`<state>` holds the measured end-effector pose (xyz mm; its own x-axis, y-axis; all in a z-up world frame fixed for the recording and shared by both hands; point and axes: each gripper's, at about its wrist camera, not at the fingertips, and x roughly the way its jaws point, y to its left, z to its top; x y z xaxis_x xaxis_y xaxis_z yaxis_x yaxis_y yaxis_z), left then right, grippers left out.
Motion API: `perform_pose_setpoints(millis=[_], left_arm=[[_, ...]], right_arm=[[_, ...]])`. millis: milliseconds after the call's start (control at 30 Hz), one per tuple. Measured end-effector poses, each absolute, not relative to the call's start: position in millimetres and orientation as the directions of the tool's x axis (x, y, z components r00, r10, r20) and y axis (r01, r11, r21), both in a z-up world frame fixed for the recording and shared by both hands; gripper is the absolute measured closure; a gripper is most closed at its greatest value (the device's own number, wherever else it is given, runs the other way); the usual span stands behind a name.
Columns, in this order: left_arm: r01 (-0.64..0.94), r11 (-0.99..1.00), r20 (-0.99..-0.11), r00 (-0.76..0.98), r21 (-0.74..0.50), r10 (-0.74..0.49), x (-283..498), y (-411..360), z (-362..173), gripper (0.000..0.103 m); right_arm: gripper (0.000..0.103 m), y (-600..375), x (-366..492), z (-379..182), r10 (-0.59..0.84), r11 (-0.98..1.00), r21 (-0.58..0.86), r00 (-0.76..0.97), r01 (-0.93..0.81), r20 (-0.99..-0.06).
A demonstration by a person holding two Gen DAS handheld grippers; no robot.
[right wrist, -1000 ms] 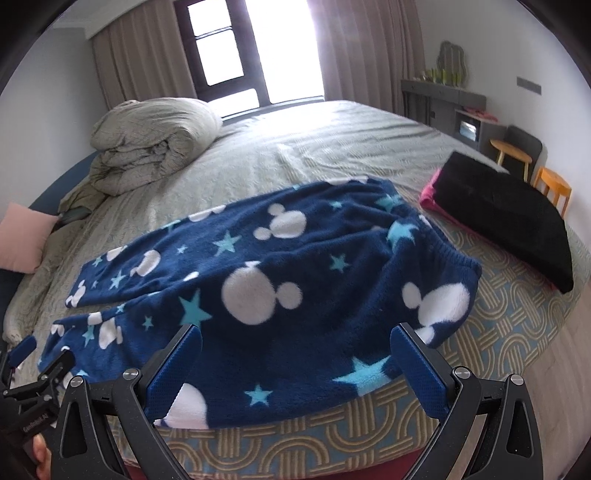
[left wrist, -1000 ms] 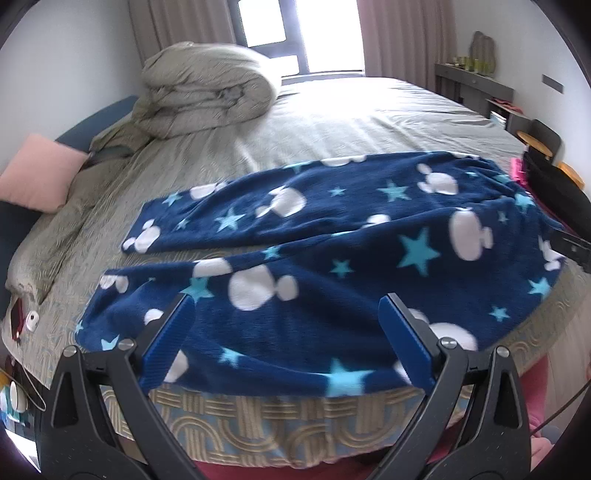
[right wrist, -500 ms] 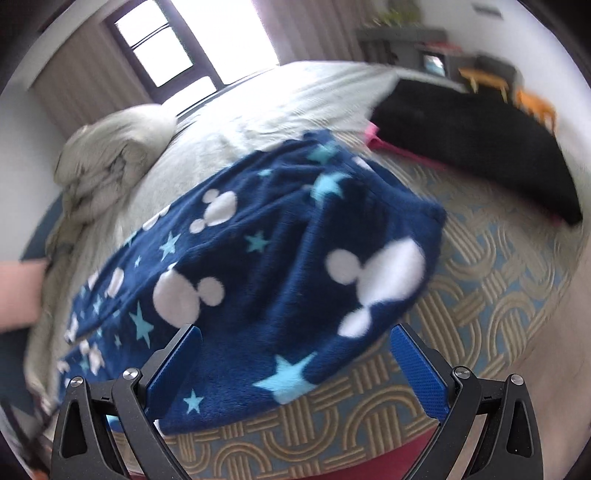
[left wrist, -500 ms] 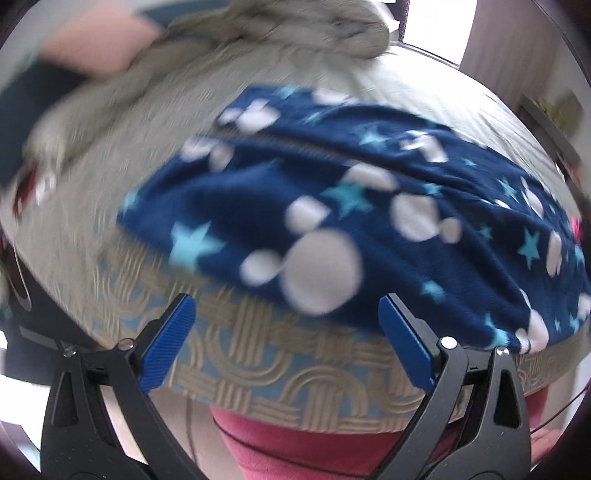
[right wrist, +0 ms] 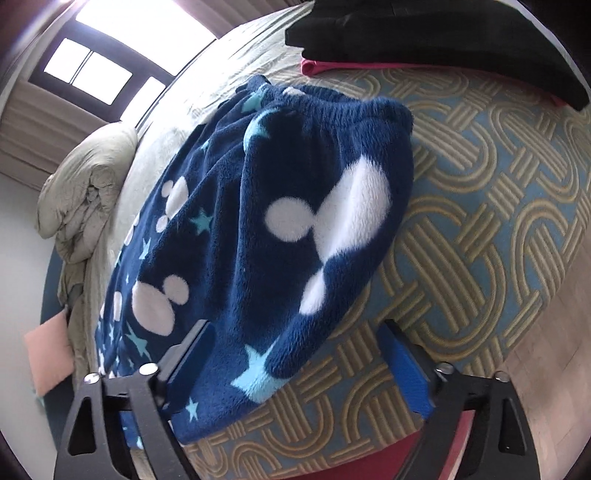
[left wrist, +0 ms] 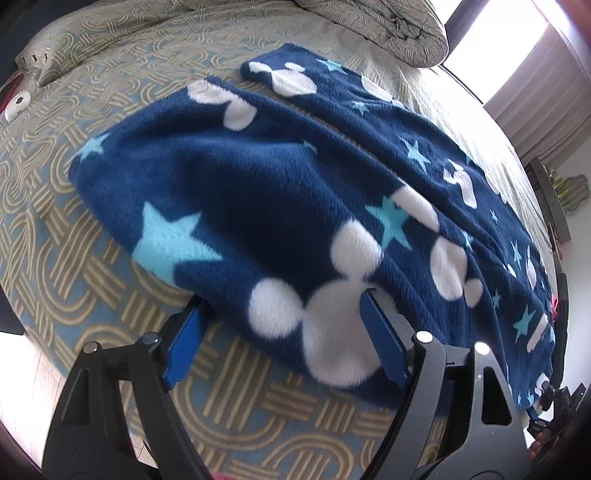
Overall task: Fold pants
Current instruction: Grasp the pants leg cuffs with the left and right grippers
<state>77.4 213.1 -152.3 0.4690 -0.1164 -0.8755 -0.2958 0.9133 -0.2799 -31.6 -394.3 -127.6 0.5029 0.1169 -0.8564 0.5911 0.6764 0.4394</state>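
Navy fleece pants [left wrist: 280, 192] with white mouse heads and light blue stars lie flat on the patterned bedspread [left wrist: 66, 192]. My left gripper [left wrist: 282, 332] hangs low over the near edge of the near leg, not far from the cuff. Its jaws are closing, with the fabric's edge between the blue pads [left wrist: 384, 339] and not pinched. In the right wrist view the pants [right wrist: 295, 221] show their gathered waistband at the top. My right gripper [right wrist: 295, 358] straddles the near edge below the waist corner, its jaws closing around loose fabric.
A rolled grey duvet [left wrist: 388, 29] lies at the far side of the bed, with a pink pillow [right wrist: 48, 354] beyond it. Folded black cloth [right wrist: 443, 44] rests on something pink near the waist end. A small white device [left wrist: 16, 107] lies at the bed's left edge.
Both grippers came down close to the pants' near edge and rolled sideways. Their jaws have narrowed, and fabric now lies between the fingers of each.
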Motion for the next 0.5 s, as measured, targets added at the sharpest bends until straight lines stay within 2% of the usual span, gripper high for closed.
perform_pose_setpoints(millis=[33,67,100,133,167,200,233,267,500], left_arm=[[-0.290,0.916,-0.874,0.473,-0.278,-0.115,79,212,-152,0.022],[-0.285,0.918,-0.872,0.476,-0.274,-0.112,81,212,-152,0.028],[-0.281,0.925,-0.873,0.479,-0.256,-0.096,82,211,-152,0.041],[-0.281,0.932,-0.876,0.477,-0.231,-0.073,84,211,-152,0.051],[-0.282,0.936,-0.878,0.475,-0.212,-0.056,85,212,-152,0.066],[-0.279,0.934,-0.878,0.474,-0.221,-0.066,87,214,-150,0.078],[-0.280,0.927,-0.874,0.477,-0.250,-0.092,87,217,-149,0.085],[-0.281,0.921,-0.872,0.477,-0.269,-0.109,87,219,-148,0.088],[-0.271,0.905,-0.826,0.547,-0.327,-0.135,81,229,-113,0.088]], right_arm=[[0.027,-395,-32,-129,0.114,0.679,0.436,0.502,0.591,-0.857],[0.031,-396,-30,-131,0.112,0.678,0.434,0.500,0.594,-0.859],[0.034,-398,-29,-133,0.111,0.670,0.437,0.502,0.600,-0.858],[0.040,-399,-29,-134,0.106,0.665,0.436,0.501,0.607,-0.859],[0.047,-399,-28,-135,0.101,0.663,0.435,0.502,0.610,-0.859],[0.072,-399,-25,-135,0.097,0.673,0.425,0.498,0.605,-0.862],[0.096,-399,-20,-135,0.103,0.695,0.410,0.482,0.591,-0.870],[0.096,-397,-20,-135,0.103,0.700,0.407,0.480,0.587,-0.871],[0.096,-400,-21,-104,0.103,0.694,0.467,0.566,0.548,-0.818]])
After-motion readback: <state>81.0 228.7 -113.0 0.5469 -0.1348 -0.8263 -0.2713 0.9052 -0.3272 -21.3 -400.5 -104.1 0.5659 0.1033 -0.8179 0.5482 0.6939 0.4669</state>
